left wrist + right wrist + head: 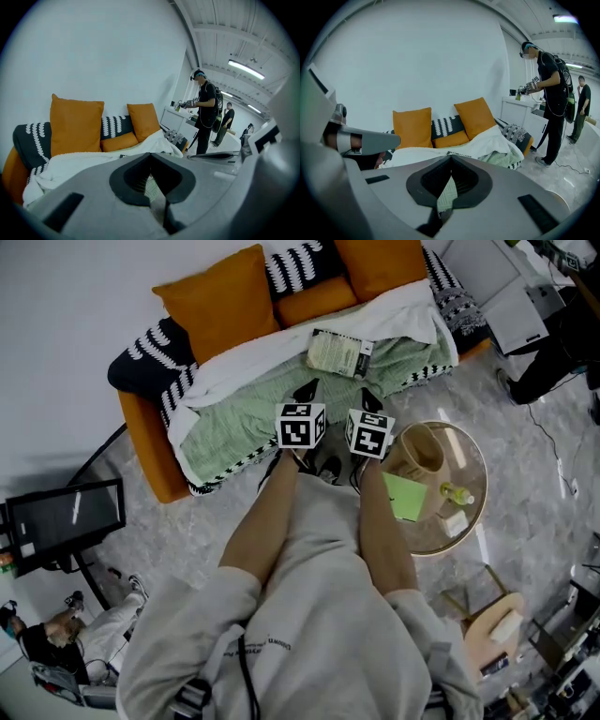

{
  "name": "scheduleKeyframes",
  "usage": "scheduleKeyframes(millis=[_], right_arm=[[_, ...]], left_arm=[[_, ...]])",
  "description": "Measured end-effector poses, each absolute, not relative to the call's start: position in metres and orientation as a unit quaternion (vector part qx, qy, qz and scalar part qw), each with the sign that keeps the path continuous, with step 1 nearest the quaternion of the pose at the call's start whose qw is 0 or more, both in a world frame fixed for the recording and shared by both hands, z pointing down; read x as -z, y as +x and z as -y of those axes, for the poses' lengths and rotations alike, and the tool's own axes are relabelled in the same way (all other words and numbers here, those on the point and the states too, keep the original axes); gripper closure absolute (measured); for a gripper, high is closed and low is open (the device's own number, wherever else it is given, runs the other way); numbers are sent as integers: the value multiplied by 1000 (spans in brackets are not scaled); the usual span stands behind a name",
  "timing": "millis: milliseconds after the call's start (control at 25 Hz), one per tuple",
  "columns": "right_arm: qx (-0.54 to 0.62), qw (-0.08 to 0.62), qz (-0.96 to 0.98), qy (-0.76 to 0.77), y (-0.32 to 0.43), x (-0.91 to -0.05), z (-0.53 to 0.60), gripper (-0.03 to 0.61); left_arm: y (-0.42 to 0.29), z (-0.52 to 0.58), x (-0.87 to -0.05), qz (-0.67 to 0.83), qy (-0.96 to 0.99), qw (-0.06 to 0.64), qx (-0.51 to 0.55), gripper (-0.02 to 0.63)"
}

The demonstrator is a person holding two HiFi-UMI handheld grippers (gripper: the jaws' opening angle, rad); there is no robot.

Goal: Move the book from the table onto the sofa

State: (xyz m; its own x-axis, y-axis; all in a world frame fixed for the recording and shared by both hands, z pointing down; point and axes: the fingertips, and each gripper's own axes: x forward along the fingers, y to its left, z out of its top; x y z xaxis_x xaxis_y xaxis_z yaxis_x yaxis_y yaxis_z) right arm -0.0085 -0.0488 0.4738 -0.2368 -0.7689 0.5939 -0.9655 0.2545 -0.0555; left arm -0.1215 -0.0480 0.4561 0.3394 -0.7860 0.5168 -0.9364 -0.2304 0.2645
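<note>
We hold the left gripper [307, 388] and the right gripper [370, 397] side by side, each with its jaws pressed together on nothing. The book [339, 352] lies flat on the sofa [148, 451], on a green blanket [234, 423], just beyond both sets of tips and clear of them. A white blanket [281, 345] and orange cushions [211, 301] sit behind it. To our right stands a round glass table [476, 486] with a tan container [419, 451] and a green sheet [405, 495]. The floor [187, 540] is grey marble, and past the sofa's far end a person [205, 112] stands by a white counter.
</note>
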Motion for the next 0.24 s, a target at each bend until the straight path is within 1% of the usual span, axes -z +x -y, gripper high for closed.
scheduleKeyframes(millis=[240], right_arm=[[-214, 229, 759, 571, -9, -471, 51, 572]], left_arm=[[-124, 49, -449, 568, 770, 255, -138, 604]])
